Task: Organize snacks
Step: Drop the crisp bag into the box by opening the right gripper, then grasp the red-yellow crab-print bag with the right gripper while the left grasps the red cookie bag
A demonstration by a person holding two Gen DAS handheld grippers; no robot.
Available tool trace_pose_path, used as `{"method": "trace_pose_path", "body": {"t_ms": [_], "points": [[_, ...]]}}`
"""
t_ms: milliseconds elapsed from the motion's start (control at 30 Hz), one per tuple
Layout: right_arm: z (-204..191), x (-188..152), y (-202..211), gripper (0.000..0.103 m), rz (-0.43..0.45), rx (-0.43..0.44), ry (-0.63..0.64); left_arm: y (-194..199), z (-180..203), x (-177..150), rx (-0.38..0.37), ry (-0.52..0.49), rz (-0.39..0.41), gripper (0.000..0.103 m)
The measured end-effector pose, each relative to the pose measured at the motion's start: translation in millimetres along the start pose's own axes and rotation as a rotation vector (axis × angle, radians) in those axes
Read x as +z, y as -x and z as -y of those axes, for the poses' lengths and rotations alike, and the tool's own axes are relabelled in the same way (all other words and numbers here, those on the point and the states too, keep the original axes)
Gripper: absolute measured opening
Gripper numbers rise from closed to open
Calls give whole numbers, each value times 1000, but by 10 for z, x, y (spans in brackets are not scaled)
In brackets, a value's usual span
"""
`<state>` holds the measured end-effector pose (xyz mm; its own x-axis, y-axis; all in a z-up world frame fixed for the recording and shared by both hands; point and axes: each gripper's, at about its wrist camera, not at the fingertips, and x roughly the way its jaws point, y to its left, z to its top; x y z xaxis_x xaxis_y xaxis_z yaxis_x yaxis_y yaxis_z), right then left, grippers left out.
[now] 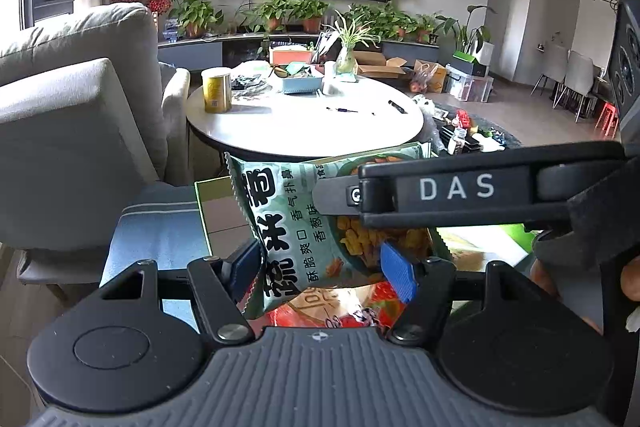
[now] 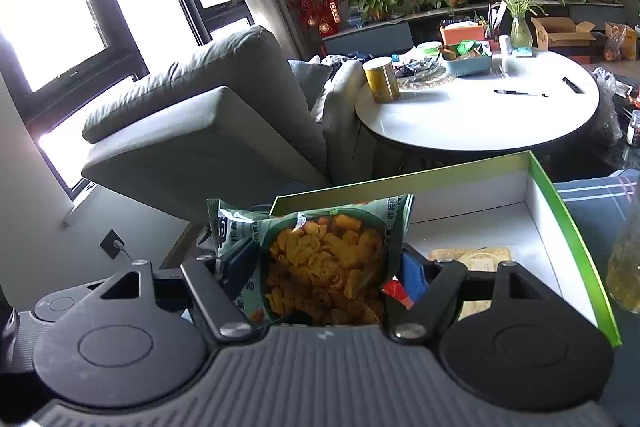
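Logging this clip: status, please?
Left hand-held gripper and right hand-held gripper both shut on green snack bag. Green-rimmed box just ahead. Path unobstructed.

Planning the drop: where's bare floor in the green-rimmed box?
Free: the white floor of the green-rimmed cardboard box along its far wall, behind the flat beige packet. Crowded: the near end, where both grippers clamp the pale-green snack bag.

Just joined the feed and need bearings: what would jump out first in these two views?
A pale green snack bag printed with orange crisps fills the foreground, pinched between both tools: the right tool and the left tool each grip it. Behind it lies an open green-edged white cardboard box, with a round white table beyond.
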<state>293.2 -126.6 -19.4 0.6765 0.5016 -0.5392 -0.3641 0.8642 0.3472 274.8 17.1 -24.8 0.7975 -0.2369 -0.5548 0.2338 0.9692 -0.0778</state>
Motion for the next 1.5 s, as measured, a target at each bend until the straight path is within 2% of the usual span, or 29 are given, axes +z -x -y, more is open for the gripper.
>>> {"method": "trace_pose_path", "body": {"t_ms": [200, 333, 400, 500, 667, 800, 1133, 1333, 1400, 1500], "points": [[59, 26, -151, 79, 21, -2, -21, -139, -28, 20, 35, -15, 4, 63], [109, 9, -166, 79, 65, -76, -45, -160, -103, -1, 70, 8, -8, 63], [159, -11, -137, 79, 57, -70, -64, -126, -127, -33, 75, 11, -12, 63], [201, -40, -44, 79, 50, -69, -71, -62, -146, -83, 88, 19, -15, 63], [151, -73, 208, 79, 42, -67, -43, 111, -140, -170, 76, 43, -17, 63], [90, -134, 408, 79, 3, -63, -15, 324, -99, -248, 55, 60, -13, 63], [126, -654, 940, 79, -137, -54, 5, 876, 152, -590, -50, 44, -34, 64], [96, -927, 1308, 79, -148, -47, 30, 1114, 256, -804, -64, 45, -41, 64], [9, -1025, 1455, 79, -148, -14, 84, 1194, 232, -852, -62, 63, -36, 64], [-154, -1212, 1695, 79, -122, 14, 230, 1313, 186, -924, -52, 87, -30, 64]]}}
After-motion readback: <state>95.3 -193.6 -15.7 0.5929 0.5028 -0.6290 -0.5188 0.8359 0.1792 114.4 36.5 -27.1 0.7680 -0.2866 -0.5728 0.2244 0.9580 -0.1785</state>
